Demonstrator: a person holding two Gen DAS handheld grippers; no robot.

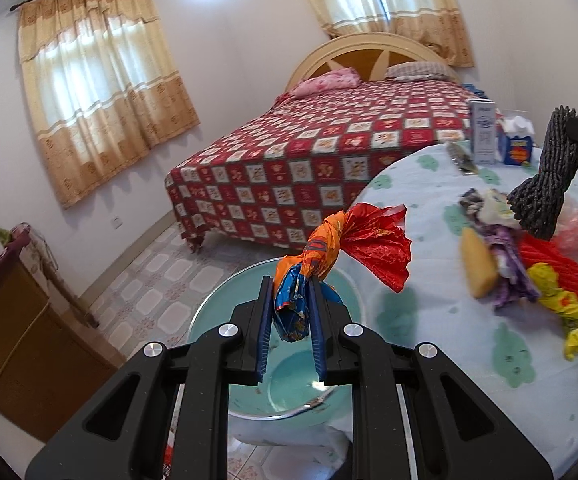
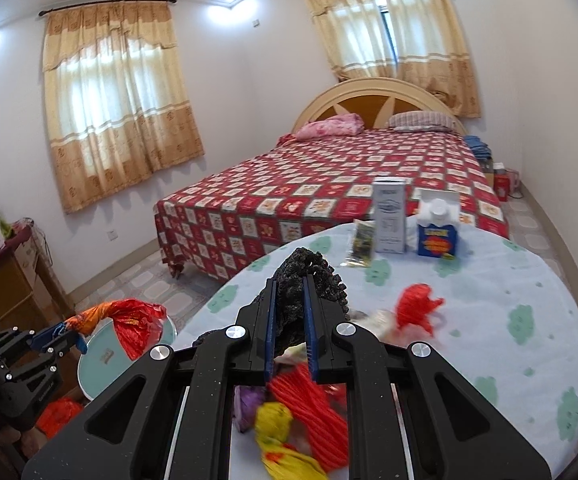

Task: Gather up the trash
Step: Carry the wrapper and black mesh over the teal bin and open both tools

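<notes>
L gripper (image 1: 291, 308): jaws nearly together, clamped on a twisted orange/blue/red snack wrapper (image 1: 329, 256). Blue end sits between the pads; red end fans up and away to the right. Wrapper's long axis runs roughly along the fingers, tilting right.

Landmark: teal bin (image 1: 289, 380), lined w/ a white bag, standing on the floor just beside the table edge. L gripper hangs over the bin's mouth, wrapper's blue end above the opening, red end reaching back toward the table. Judgement: release is the next call here; the drop line is down from the jaws, and the L hand is far nearer the bin than the R.

R gripper (image 2: 291, 312): jaws close, clamped on a black knobbly piece (image 2: 305, 276), looks like fabric or netting, though blur makes the material uncertain. It stands upright out of the pads. R gripper is over the table (image 2: 509, 340), right of the bin and well apart from it.

Remaining litter right of the bin, on the table: red bundle (image 2: 309, 408), yellow wrapper (image 2: 273, 420), purple scrap (image 2: 245, 400), crumpled red bag (image 2: 417, 308). Farther from the bin: white carton (image 2: 389, 216), blue box (image 2: 437, 232), small dark packet (image 2: 363, 246), all upright or lying near the far table edge.

Task judged partly done; table pile uncleared.
</notes>
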